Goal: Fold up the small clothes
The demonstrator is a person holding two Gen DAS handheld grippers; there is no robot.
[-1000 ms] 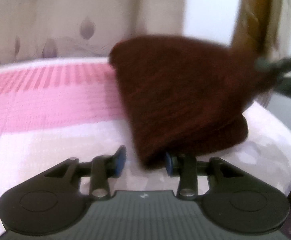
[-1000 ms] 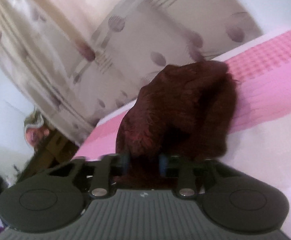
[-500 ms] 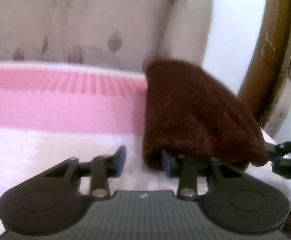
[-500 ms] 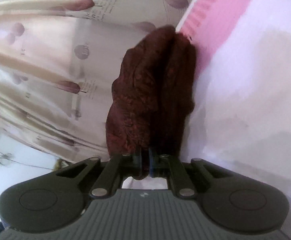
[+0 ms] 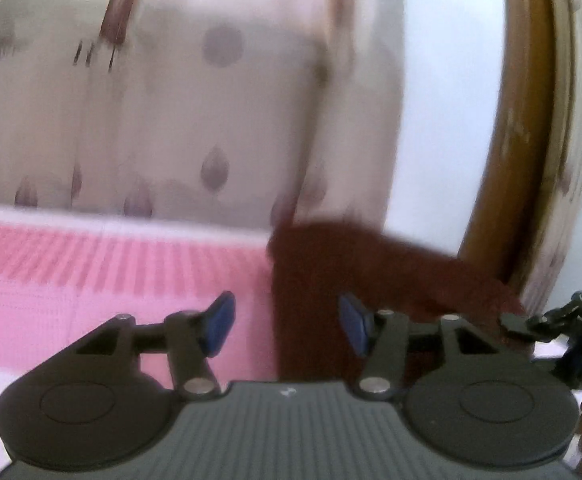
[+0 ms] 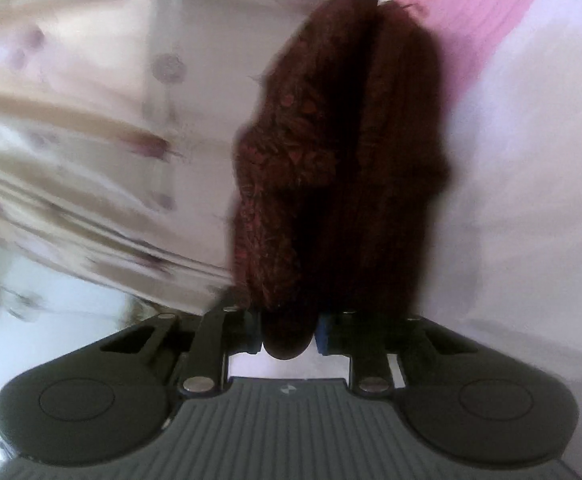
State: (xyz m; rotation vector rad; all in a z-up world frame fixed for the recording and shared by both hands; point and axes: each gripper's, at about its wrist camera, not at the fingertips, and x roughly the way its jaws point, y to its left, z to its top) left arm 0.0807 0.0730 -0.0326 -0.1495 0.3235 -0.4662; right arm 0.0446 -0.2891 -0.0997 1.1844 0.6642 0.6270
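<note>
A dark brown knitted garment (image 5: 371,276) lies folded on the pink and white bedspread (image 5: 91,280) at the right. My left gripper (image 5: 287,324) hovers over its left edge with jaws opening; the blue pads (image 5: 221,322) stand well apart and do not press the cloth. In the right wrist view the garment (image 6: 351,152) appears as two thick folded layers. My right gripper (image 6: 289,336) has the near end of one layer between its pads, and its jaws are opening. The right gripper (image 5: 547,322) shows at the garment's right end in the left wrist view.
A cream curtain (image 5: 171,120) with a leaf pattern hangs behind the bed. A curved wooden frame (image 5: 523,120) rises at the right beside a white wall (image 5: 443,100). The bed's far edge (image 5: 131,220) runs under the curtain.
The garment has come down from mid-air onto the bed. My left gripper let go, widened and rose. The right view rolled, and its jaws parted a little around the cloth.
</note>
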